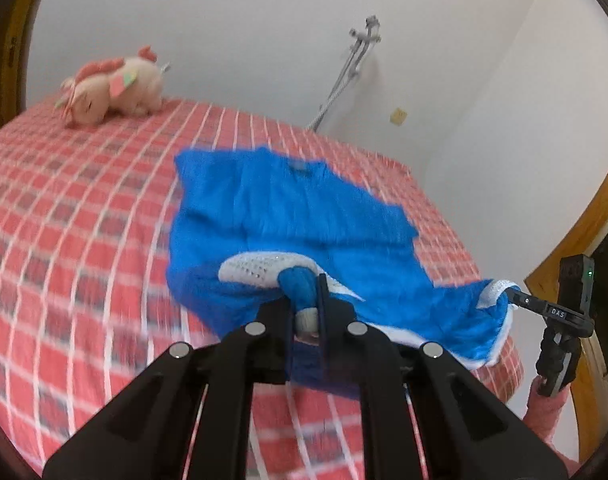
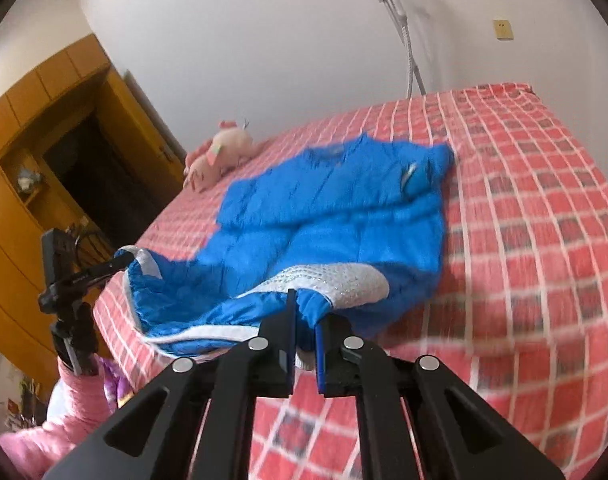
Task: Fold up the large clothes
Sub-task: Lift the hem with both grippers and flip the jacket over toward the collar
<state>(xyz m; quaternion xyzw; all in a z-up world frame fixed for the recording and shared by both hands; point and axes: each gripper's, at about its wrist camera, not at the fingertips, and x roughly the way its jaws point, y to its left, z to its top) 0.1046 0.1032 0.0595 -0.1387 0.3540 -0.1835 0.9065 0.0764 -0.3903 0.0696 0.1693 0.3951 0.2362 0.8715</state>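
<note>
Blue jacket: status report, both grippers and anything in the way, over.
Left gripper and right gripper both shut on blue jacket hem corners, hem raised. Rest lies on checked bed. Plush toy well clear.

Each claw (image 1: 304,308) is matte black, with silver round magnets on its linkage bars and blue-faced fingers (image 2: 322,344). The right claw (image 1: 518,296) carries white lettering and a small green light. A fluffy pink sleeve (image 2: 78,396) covers the arm.

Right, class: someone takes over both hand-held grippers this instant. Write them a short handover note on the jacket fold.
Left gripper: shut on a hem corner of the blue jacket.
Right gripper: shut on the other hem corner.
Jacket lies on the checked bed, collar end towards the plush toy; hem raised off the bed.
Done: both corners gripped.
Left: probably carry the hem over towards the collar, lay it down, let go.
</note>
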